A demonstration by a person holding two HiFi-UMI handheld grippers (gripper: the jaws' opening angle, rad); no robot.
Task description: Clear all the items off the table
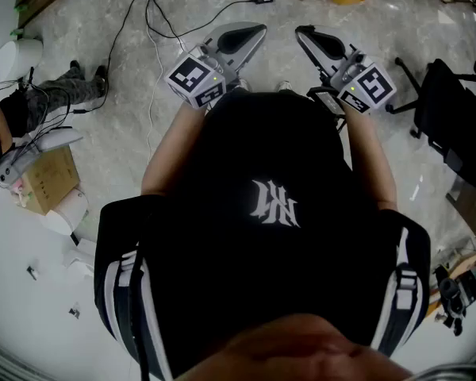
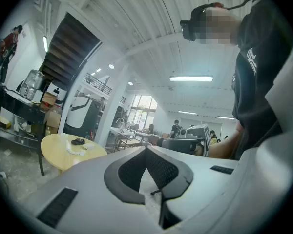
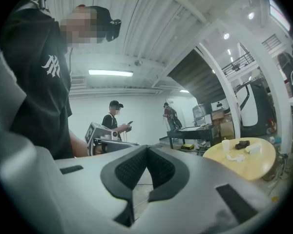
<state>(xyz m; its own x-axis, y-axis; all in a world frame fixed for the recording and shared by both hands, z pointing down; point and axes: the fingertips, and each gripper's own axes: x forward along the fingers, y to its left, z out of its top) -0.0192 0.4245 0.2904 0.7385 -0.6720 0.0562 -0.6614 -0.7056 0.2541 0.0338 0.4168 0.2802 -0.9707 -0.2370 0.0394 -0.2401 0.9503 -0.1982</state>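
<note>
Both closed and empty, left claw (image 2: 146,149) and right claw (image 3: 146,148) seem unstarted; next, approach the yellow counter (image 3: 258,168) low in each gripper view.

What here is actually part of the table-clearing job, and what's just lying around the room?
Part of the job:
- round yellow table
- white cup, dark object and white scraps on it
- left gripper and right gripper, both shut and empty

Just lying about:
- cardboard box
- black office chair
- floor cables
</note>
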